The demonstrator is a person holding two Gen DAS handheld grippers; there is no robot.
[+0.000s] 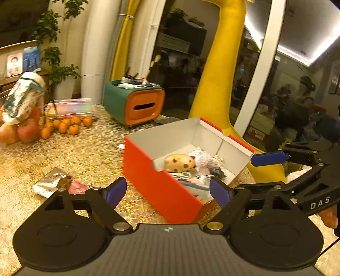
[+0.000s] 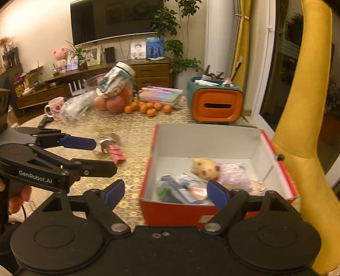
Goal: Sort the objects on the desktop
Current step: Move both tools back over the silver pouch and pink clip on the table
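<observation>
On a gold honeycomb-patterned tablecloth [image 2: 131,127], a red cardboard box [image 2: 170,210] with white inner walls holds a spotted plush toy [image 2: 205,168] and crinkled packets; the left gripper [image 1: 167,192] and right gripper [image 2: 165,194] hang empty over its near edge, blue-padded jaws spread wide

Warm lamplight fills a living room with a wall-mounted television [image 2: 116,19] above a wooden sideboard [image 2: 153,72], leafy plants [image 2: 170,23], yellow curtains [image 2: 242,42] and dark glass doors [image 1: 180,63].
</observation>
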